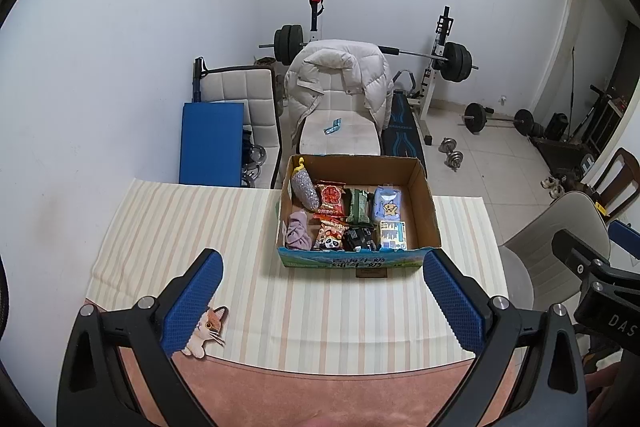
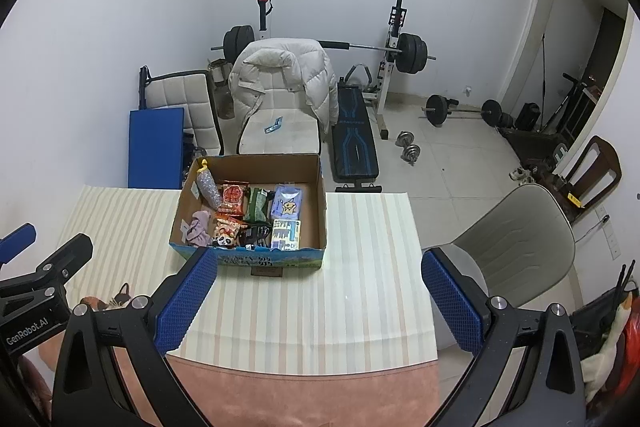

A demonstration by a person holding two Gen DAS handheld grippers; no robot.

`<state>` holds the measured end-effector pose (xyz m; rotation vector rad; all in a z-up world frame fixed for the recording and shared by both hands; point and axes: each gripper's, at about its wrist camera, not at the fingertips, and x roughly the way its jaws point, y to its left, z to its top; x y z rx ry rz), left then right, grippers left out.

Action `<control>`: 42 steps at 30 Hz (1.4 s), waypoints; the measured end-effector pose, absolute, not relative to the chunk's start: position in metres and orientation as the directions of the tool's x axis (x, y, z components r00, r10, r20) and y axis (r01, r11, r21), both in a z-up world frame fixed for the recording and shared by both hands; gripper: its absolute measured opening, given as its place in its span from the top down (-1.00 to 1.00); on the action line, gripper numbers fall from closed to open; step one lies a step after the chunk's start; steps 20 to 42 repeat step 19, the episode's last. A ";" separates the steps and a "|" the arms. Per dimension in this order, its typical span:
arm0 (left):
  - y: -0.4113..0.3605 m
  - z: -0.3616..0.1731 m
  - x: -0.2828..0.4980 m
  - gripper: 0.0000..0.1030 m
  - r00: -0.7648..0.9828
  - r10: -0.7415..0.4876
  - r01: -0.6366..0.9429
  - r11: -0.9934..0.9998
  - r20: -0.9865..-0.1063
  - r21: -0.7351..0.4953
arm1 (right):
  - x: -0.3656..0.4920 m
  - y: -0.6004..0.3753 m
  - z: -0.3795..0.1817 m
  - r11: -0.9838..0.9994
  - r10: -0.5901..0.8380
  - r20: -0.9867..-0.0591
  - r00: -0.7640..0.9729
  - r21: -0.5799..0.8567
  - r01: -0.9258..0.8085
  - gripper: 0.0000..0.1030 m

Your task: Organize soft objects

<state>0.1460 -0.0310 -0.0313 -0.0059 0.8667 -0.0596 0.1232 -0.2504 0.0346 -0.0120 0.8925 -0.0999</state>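
Both grippers, left [image 1: 322, 301] and right [image 2: 318, 301], hung spread and empty at the frame bottom. The soft items sat packed in the box [image 1: 426, 199] at centre; a cat toy [image 1: 206, 331] lay lower left, probably next.

black tongs [image 1: 322, 297], blue textured pads [image 1: 192, 303]

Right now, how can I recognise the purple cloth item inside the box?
On the striped table stands an open cardboard box. Look in its front left corner: the lilac scrunched cloth lies there, the only crumpled fabric beside printed snack packets.
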 end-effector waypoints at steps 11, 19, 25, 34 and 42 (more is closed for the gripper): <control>-0.031 -0.032 0.146 -1.00 0.645 -0.057 0.052 0.998 -0.762 -0.031 | 0.122 -0.250 0.031 0.995 -0.096 -0.772 0.628 -0.052 0.087 -1.00; -0.030 -0.031 0.146 -1.00 0.645 -0.058 0.048 0.998 -0.762 -0.036 | 0.120 -0.250 0.031 0.995 -0.093 -0.775 0.625 -0.049 0.087 -1.00; -0.030 -0.031 0.146 -1.00 0.645 -0.058 0.048 0.998 -0.762 -0.036 | 0.120 -0.250 0.031 0.995 -0.093 -0.775 0.625 -0.049 0.087 -1.00; -0.030 -0.031 0.146 -1.00 0.645 -0.058 0.048 0.998 -0.762 -0.036 | 0.120 -0.250 0.031 0.995 -0.093 -0.775 0.625 -0.049 0.087 -1.00; -0.030 -0.031 0.146 -1.00 0.645 -0.058 0.048 0.998 -0.762 -0.036 | 0.120 -0.250 0.031 0.995 -0.093 -0.775 0.625 -0.049 0.087 -1.00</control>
